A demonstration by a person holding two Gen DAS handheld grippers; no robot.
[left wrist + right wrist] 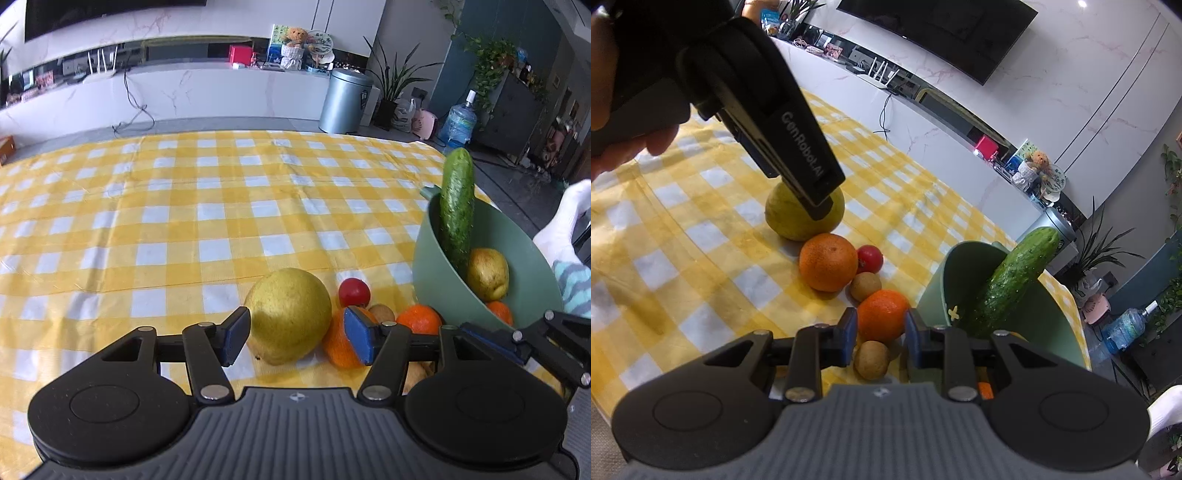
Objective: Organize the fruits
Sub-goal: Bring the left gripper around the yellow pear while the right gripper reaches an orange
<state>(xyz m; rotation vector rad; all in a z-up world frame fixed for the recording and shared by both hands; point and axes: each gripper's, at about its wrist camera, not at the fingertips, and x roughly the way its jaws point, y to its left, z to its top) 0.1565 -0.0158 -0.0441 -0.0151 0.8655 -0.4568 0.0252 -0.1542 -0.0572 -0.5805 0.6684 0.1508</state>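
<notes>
Straddling the big yellow pomelo [288,314] near the table's [184,221] front edge, our left gripper [295,338] gapes empty; we centre it before squeezing, while the right gripper [880,334] brackets the tangerine [882,314], pads not visibly pressing.

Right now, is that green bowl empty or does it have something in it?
Not empty: the green bowl holds a cucumber leaning upright, a yellow pear and an orange.
</notes>
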